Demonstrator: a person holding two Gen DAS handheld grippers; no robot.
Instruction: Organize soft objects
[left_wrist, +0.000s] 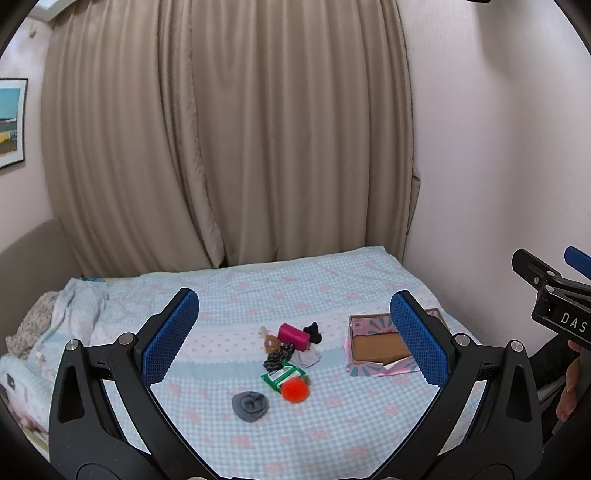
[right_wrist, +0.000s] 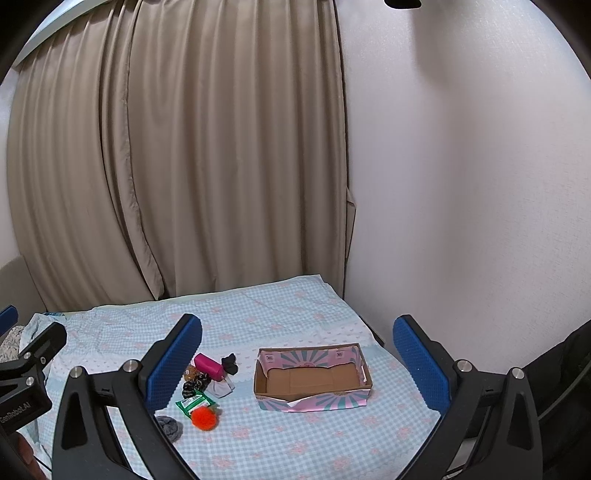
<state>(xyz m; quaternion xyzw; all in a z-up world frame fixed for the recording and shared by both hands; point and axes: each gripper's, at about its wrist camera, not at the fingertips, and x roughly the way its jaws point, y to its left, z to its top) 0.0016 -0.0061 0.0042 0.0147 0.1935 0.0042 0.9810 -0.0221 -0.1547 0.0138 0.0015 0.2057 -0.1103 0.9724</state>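
Both claws, left (left_wrist: 291, 334) and right (right_wrist: 297, 360), spread wide, empty; near grey sock (left_wrist: 250, 405) looks light, squashy; pinch its bunched middle, left of box (right_wrist: 314, 380)

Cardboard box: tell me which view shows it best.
The right wrist view: the cardboard box sits unobstructed, its bare inside visible. In the left wrist view, a blue finger pad hides part of it.

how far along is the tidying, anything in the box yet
Nothing looks done: the cardboard box shows only its bare brown floor. Nothing is in hand either; the left gripper and right gripper are both open above the bed. All is left: the grey sock, orange pompom, green packet, pink roll and the dark pieces beside them.
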